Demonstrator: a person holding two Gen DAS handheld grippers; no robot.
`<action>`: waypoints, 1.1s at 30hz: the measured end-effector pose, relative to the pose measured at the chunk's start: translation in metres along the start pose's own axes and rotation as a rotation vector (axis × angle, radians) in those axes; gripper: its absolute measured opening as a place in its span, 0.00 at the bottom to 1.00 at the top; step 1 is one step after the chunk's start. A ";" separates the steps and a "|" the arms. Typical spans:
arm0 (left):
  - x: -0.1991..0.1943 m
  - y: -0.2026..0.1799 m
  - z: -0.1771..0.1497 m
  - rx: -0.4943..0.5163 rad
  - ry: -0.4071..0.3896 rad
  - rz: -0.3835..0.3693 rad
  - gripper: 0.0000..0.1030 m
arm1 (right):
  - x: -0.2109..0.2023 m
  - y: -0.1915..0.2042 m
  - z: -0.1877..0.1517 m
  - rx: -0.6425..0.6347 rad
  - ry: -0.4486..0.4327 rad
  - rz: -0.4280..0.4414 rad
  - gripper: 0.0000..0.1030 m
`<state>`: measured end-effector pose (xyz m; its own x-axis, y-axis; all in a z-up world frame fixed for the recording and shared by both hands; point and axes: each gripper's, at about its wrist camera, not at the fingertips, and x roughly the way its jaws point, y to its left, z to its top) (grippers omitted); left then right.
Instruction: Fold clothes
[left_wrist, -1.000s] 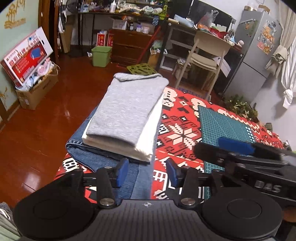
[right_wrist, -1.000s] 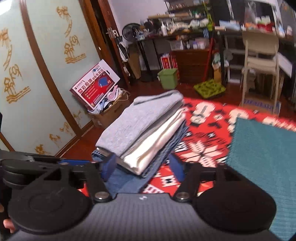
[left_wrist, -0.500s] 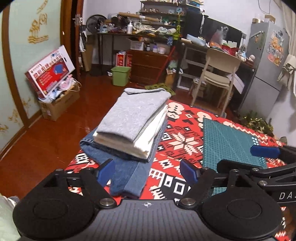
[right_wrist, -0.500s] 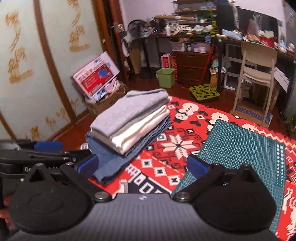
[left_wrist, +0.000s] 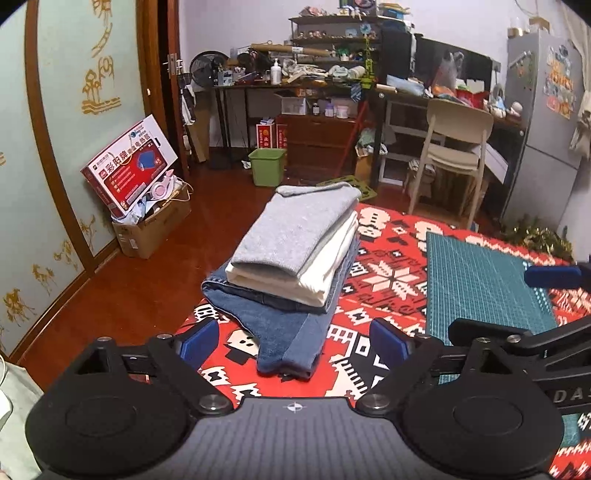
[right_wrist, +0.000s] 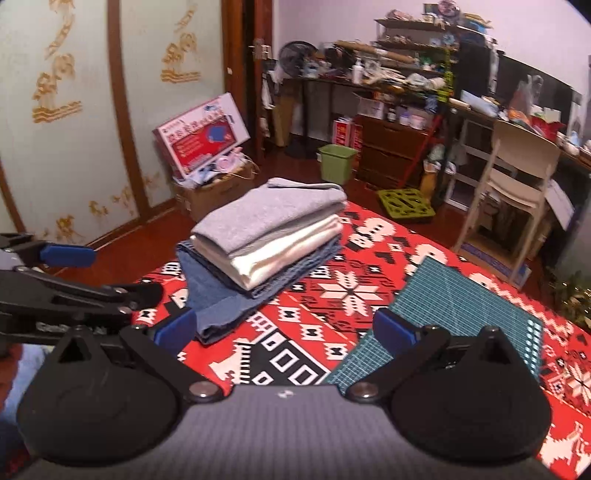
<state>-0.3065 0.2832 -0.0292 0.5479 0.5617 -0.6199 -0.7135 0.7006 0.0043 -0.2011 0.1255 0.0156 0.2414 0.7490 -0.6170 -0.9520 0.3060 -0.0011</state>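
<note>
A stack of folded clothes lies on the red patterned table cover (left_wrist: 384, 280) (right_wrist: 332, 295): a grey top (left_wrist: 299, 229) (right_wrist: 266, 214) uppermost, a cream garment (left_wrist: 325, 266) (right_wrist: 288, 251) under it, blue jeans (left_wrist: 284, 328) (right_wrist: 218, 299) at the bottom. My left gripper (left_wrist: 295, 341) hovers open just short of the jeans' near edge, nothing between its fingers. My right gripper (right_wrist: 284, 328) is open too, back from the stack and to its right, holding nothing. Each gripper's body shows at the edge of the other's view.
A green cutting mat (left_wrist: 480, 280) (right_wrist: 454, 317) lies on the cover right of the stack. Beyond the table are a cream chair (left_wrist: 454, 147), a green bin (left_wrist: 266, 166), a cardboard box (left_wrist: 151, 229) with a red carton, cluttered desks and a grey fridge (left_wrist: 543, 122).
Both grippers have pulled back and up from the stack, and their jaws have spread wider. The stack of clothes stays as it was.
</note>
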 end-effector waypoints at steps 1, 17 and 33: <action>-0.001 0.000 0.003 -0.004 0.001 -0.004 0.86 | 0.000 0.000 0.003 0.000 0.003 -0.014 1.00; -0.019 -0.007 0.027 -0.003 0.019 0.119 0.86 | -0.011 0.004 0.025 0.037 0.052 -0.158 0.99; -0.034 -0.003 0.036 -0.077 0.076 0.116 0.91 | -0.032 0.002 0.032 0.105 0.084 -0.179 1.00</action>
<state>-0.3068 0.2781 0.0200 0.4273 0.6002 -0.6762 -0.8032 0.5954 0.0210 -0.2050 0.1211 0.0600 0.3839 0.6274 -0.6775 -0.8696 0.4923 -0.0368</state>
